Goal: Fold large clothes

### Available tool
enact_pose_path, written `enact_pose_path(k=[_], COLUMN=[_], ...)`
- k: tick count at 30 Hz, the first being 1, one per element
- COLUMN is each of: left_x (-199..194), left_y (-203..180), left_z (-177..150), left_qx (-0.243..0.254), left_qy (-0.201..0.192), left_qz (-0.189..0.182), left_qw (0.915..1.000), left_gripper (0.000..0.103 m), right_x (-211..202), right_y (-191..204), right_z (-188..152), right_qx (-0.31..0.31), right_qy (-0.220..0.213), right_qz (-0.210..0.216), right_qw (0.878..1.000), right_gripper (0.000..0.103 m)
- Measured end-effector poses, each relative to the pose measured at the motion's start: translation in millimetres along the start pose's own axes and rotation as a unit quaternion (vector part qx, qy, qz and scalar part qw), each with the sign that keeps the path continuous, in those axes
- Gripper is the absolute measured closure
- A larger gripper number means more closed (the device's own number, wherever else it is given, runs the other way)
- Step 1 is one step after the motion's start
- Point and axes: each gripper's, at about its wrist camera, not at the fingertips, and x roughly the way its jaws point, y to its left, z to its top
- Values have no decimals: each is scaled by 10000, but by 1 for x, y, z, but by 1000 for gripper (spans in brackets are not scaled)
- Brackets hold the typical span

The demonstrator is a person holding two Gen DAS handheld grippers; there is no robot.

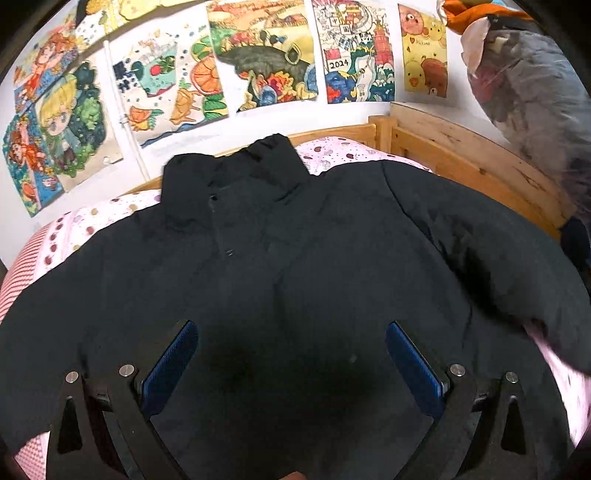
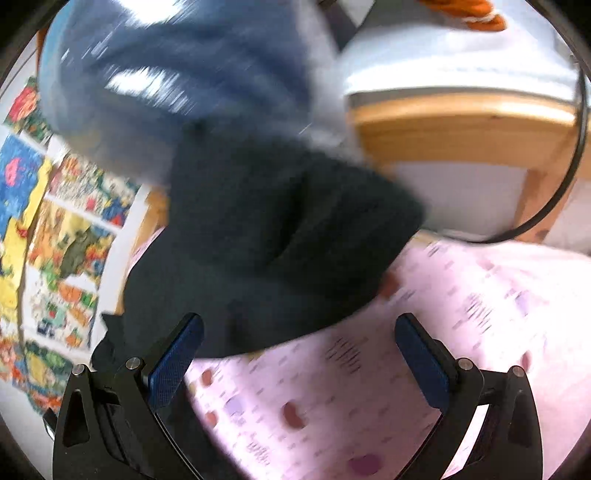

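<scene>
White wall (image 1: 236,122) behind, covered with colourful drawings (image 1: 262,55). In front of it, a wooden bed frame (image 1: 461,162) carrying a pink sheet (image 1: 92,221) with dots and small prints. Beyond the left tongs (image 1: 291,354), to their far right, a big transparent plastic bag (image 1: 535,103) stuffed with soft things; contents only seen as grey, white and reddish fabric, not clear what exactly. Something orange (image 1: 476,14) on top of the bag.

Black padded jacket (image 1: 295,258) spread flat on the sheet, directly ahead of the left tongs and under them, collar (image 1: 236,166) at the far end toward the wall, front side up with small snaps along the closure. One sleeve reaching out to the left of the tongs, the other sleeve (image 1: 517,266) to the right, bulging up near the edge of the bed.

Left tongs wide apart, blue pads (image 1: 173,365) facing each other, nothing between them, hovering above the lower part of the jacket; contact with the cloth not possible to judge.

Right wrist view strongly blurred. Right tongs (image 2: 299,358) also wide apart and empty, above the pink sheet (image 2: 369,387). Ahead and slightly left of them, the end of a black sleeve (image 2: 288,236) lying on the sheet. Further ahead, the same bag (image 2: 177,74) as a blue-grey smear, and the wooden frame (image 2: 461,125) to the far right.
</scene>
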Motion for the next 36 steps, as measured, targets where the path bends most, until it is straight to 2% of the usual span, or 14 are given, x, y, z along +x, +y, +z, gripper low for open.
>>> enact_pose_path(k=[1, 3, 5, 8, 9, 11, 16, 20, 22, 24, 28, 31, 33, 36], left_x=[8, 27, 48, 79, 85, 104, 110, 98, 88, 72, 39, 18, 6, -10], left_y=[-6, -17, -31, -51, -54, -65, -61, -41, -29, -11, 34, 73, 100, 145], left_z=[4, 11, 16, 18, 17, 12, 7, 9, 10, 8, 0, -8, -12, -27], left_qx=[14, 35, 73, 156, 178, 329, 196, -120, -270, -425, -646, -860, -1083, -1641], left_qy=[18, 100, 232, 478, 548, 789, 758, 661, 605, 480, 200, 75, 39, -29], left_qz=[-51, -151, -237, -299, -318, -260, -483, -731, -861, -1021, -1046, -1058, -1124, -1334], left_qw=[10000, 9998, 9994, 9983, 9978, 9960, 9958, 9951, 9941, 9927, 9922, 9906, 9877, 9774], left_gripper=[0, 0, 0, 0, 0, 0, 0, 0, 0, 0, 0, 0, 0, 1], right_x=[3, 8, 14, 17, 16, 15, -1, -25, -33, -35, -39, -42, -40, -43], right_y=[-1, -2, 3, 14, 22, 36, 79, 140, 174, 204, 258, 298, 321, 321], right_z=[4, 11, 15, 20, 21, 21, 7, -12, -25, -33, -58, -89, -112, -144], right_qx=[55, 68, -60, -352, -501, -780, -1754, -3017, -3548, -3902, -4486, -4948, -5205, -5502], right_qy=[-21, -80, -109, -162, -222, -294, -703, -1315, -1495, -1551, -1485, -1355, -1139, -831], right_qz=[-3, -86, -174, -181, -228, -250, -175, 155, 395, 617, 1196, 1684, 1922, 2186], right_qw=[10000, 9999, 9998, 9991, 9982, 9962, 9818, 9442, 9221, 9055, 8732, 8417, 8241, 8016], right_gripper=[4, 19, 43, 65, 66, 74, 84, 87, 89, 89, 89, 90, 90, 90])
